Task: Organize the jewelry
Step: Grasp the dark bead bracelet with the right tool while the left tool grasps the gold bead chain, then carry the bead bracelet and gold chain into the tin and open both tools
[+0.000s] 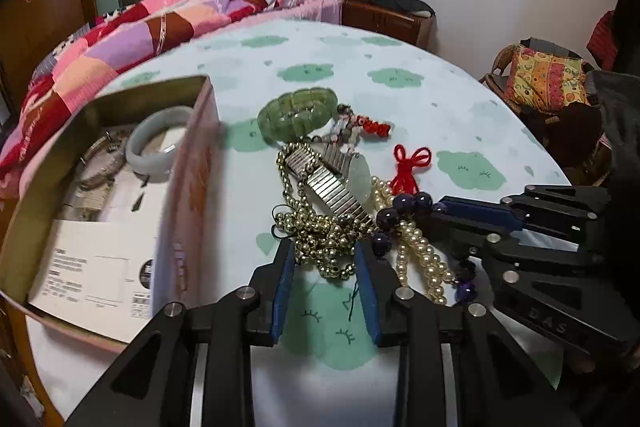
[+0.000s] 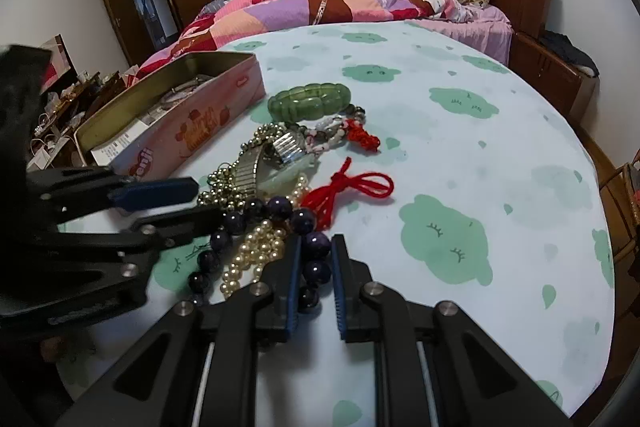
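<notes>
A jewelry pile lies mid-table: green jade bracelet (image 1: 296, 113) (image 2: 310, 101), metal watch band (image 1: 328, 187), gold bead necklace (image 1: 320, 227) (image 2: 224, 187), pearl strand (image 1: 424, 259) (image 2: 256, 247), purple bead bracelet (image 1: 408, 205) (image 2: 316, 271) and red cord (image 1: 408, 167) (image 2: 352, 187). My left gripper (image 1: 324, 247) (image 2: 206, 201) has its pads touching the near loop of gold beads on both sides. My right gripper (image 2: 316, 243) (image 1: 434, 215) is shut on the purple beads. An open pink tin (image 1: 188, 187) (image 2: 208, 115) at the left holds a pale bangle (image 1: 156, 147) and papers.
The round table (image 1: 440, 99) wears a pale cloth with green cloud prints. A bed with a patchwork quilt (image 2: 320, 7) stands behind it. A chair with a yellow cushion (image 1: 544, 79) sits at the right edge. The two grippers are close together over the pile.
</notes>
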The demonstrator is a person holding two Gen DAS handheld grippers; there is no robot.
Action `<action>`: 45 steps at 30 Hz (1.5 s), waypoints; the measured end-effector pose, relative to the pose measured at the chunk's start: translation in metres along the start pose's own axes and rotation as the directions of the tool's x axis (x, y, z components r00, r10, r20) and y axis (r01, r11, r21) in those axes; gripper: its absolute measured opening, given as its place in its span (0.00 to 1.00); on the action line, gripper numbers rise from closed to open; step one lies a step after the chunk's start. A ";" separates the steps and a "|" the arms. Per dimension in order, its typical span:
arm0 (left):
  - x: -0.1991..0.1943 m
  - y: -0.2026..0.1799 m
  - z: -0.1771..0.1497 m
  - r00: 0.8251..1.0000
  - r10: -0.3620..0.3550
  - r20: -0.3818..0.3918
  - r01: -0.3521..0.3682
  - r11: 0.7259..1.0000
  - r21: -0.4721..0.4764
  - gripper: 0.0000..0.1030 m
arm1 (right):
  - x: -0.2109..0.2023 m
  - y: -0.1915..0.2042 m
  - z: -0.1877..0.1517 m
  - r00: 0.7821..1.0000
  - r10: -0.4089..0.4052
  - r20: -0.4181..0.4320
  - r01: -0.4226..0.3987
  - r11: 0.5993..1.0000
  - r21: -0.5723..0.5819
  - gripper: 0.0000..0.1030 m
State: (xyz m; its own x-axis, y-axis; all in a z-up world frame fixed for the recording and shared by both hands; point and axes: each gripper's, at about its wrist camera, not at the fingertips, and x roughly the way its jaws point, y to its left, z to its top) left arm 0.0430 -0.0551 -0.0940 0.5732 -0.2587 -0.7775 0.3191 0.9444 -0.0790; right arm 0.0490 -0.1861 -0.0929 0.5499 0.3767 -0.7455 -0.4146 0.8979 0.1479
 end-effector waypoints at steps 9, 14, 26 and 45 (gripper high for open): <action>-0.014 -0.002 -0.002 0.999 -0.009 0.043 0.008 1.000 0.029 0.04 | -0.008 0.002 -0.001 0.998 -0.007 0.064 0.007 1.000 -0.003 0.16; -0.036 0.002 0.000 0.994 0.005 0.107 -0.008 0.999 0.032 0.04 | -0.010 0.000 0.000 0.996 0.005 0.088 -0.006 1.000 0.016 0.16; -0.066 0.012 0.008 0.979 0.035 0.199 -0.038 0.999 0.012 0.04 | -0.031 0.002 0.009 0.989 0.019 0.146 -0.023 0.999 0.027 0.16; -0.090 0.023 0.015 0.963 0.047 0.266 -0.044 0.999 -0.017 0.04 | -0.049 0.011 0.023 0.977 0.031 0.210 -0.035 0.999 0.014 0.16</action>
State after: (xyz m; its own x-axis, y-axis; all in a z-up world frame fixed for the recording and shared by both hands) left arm 0.0104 -0.0133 -0.0165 0.7680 -0.2584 -0.5860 0.2803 0.9583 -0.0552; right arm 0.0340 -0.1891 -0.0392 0.6770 0.4440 -0.5870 -0.4233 0.8873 0.1829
